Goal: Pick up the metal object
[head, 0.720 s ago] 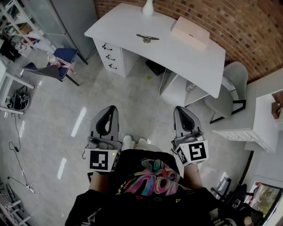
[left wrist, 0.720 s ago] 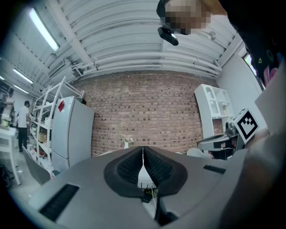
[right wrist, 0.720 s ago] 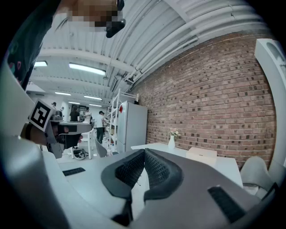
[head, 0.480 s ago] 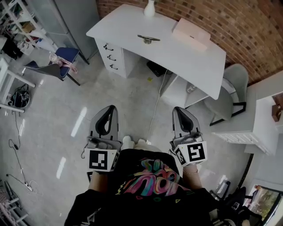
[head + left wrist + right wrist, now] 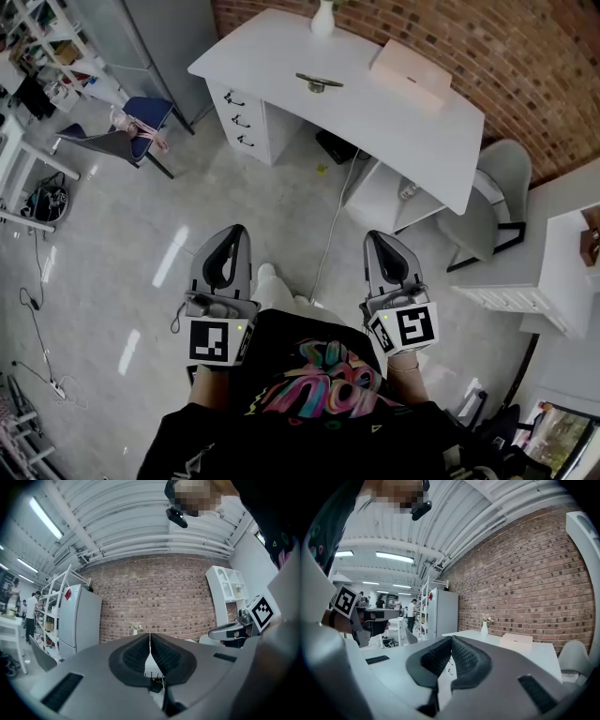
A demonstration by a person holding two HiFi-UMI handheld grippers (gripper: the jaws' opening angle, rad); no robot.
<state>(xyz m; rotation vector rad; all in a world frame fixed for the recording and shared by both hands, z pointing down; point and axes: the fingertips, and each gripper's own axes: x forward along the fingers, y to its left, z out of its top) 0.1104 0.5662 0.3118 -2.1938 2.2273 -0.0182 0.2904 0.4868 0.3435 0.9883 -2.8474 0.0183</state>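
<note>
The metal object [image 5: 319,82], a small brass-coloured bar on a foot, lies on the white desk [image 5: 272,52] far ahead, near the back edge. My left gripper [image 5: 236,231] is held low in front of the person's body, well short of the desk, its jaws shut and empty [image 5: 150,635]. My right gripper [image 5: 374,235] is level beside it, also shut with nothing between its pads [image 5: 451,638]. Both point toward the desk and the brick wall. The metal object does not show in either gripper view.
On the desk stand a white vase [image 5: 322,19] and a pale flat box [image 5: 406,73]. A grey chair [image 5: 492,187] sits at the desk's right, a blue chair [image 5: 127,131] at the left. A cable [image 5: 330,225] runs across the floor. A fridge [image 5: 79,620] stands by the wall.
The desk has drifted slightly right in the head view and one foot has stepped forward. Both grippers keep their place and stay shut.
</note>
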